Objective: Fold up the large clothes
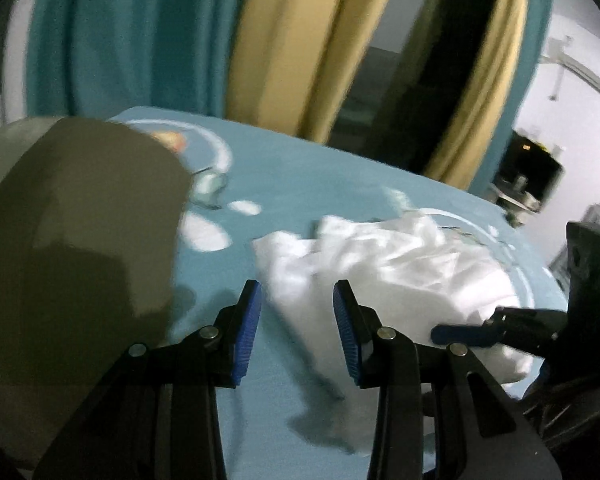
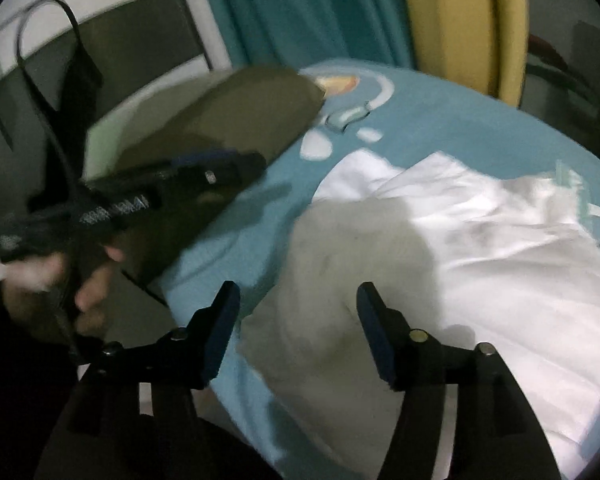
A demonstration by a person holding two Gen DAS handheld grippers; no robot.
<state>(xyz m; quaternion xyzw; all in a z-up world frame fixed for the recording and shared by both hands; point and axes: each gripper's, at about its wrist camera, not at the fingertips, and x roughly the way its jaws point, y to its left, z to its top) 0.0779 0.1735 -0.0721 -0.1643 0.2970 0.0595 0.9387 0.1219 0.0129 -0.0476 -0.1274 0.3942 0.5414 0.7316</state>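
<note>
Both my grippers hang apart over the bed, jaws spread wide and holding nothing: the left gripper (image 1: 296,316) and the right gripper (image 2: 298,320). A crumpled white garment (image 2: 480,240) lies on the blue sheet (image 1: 300,168), just ahead of both. An olive pillow (image 1: 80,220) sits to its left.

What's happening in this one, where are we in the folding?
A person holds tongs in each hand over a bed with a blue sheet. A white garment lies crumpled on it, not yet folded. The left tongs and right tongs are both open and grip nothing. An olive pillow sits to the left.
</note>
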